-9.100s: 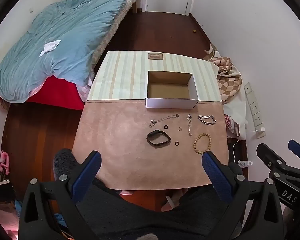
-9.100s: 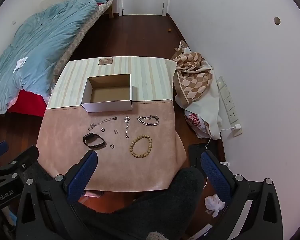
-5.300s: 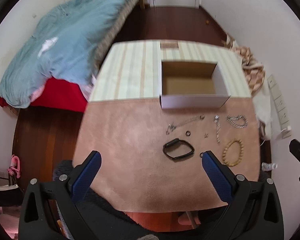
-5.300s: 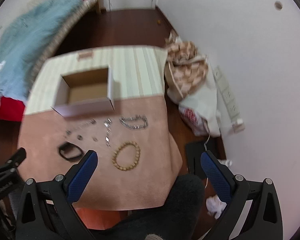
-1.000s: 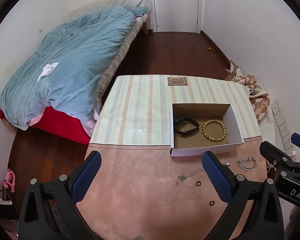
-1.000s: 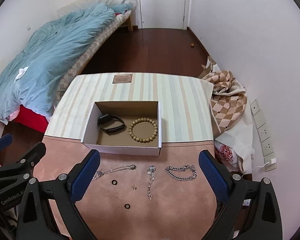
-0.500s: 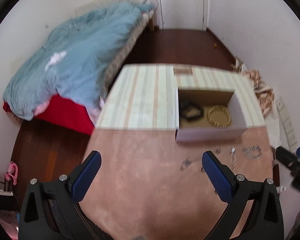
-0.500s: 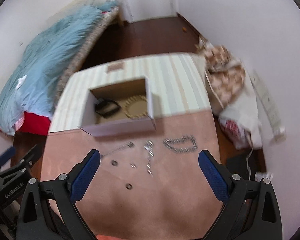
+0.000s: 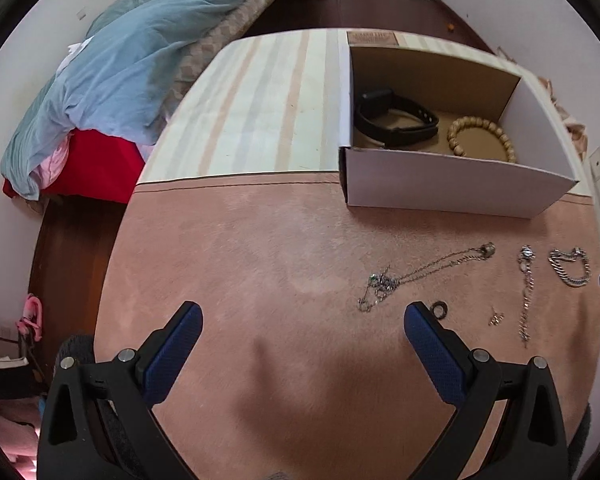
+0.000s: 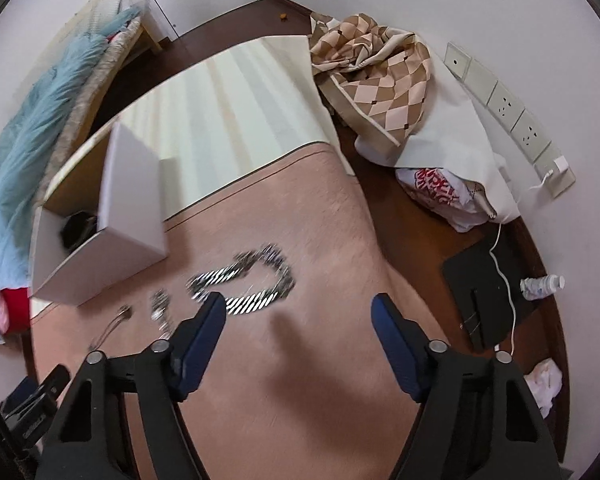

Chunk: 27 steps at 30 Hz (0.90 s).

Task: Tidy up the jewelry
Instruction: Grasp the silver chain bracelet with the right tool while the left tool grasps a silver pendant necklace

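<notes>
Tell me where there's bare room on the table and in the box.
Bare: the pink mat left of the necklace, and the striped cloth left of the box. Crowded: in front of the box, where the necklace, ring, chain and bracelet lie. Inside, the watch and beads fill the floor.

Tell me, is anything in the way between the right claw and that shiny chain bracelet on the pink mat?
Nothing visible is in the way. The right claw is open, just above the pink mat, and the chain bracelet lies right in front of its left finger with only bare mat between them. The picture is blurry there.
</notes>
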Each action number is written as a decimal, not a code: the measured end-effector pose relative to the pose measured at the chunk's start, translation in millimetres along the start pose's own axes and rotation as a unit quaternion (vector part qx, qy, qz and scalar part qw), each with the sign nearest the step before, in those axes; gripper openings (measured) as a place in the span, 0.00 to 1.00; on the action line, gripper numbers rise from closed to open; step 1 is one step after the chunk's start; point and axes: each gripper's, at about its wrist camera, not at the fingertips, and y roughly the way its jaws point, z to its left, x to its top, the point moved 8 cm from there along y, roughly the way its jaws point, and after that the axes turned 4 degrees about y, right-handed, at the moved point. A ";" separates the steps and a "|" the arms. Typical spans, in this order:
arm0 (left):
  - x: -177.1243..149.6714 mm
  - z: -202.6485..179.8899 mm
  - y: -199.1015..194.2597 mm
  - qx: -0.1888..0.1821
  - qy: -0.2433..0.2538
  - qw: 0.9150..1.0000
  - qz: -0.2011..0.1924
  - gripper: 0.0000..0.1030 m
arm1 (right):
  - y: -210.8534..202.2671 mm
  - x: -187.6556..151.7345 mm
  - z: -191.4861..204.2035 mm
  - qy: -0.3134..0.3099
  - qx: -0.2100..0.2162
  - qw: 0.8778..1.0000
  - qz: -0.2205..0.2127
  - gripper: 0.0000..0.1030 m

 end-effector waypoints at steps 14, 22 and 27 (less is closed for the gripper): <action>-2.7 -6.0 12.8 -0.015 0.022 0.999 0.019 0.99 | 25.8 4.7 29.3 -0.084 -0.034 0.995 -0.035 0.08; 25.2 -71.3 -6.4 -0.099 0.076 0.992 -0.019 0.86 | 5.0 -19.5 19.4 -0.050 0.004 0.999 -0.017 0.08; 30.8 -104.6 5.1 -0.116 0.111 0.987 -0.003 0.73 | 0.2 -18.2 11.6 -0.041 0.000 0.999 -0.022 0.08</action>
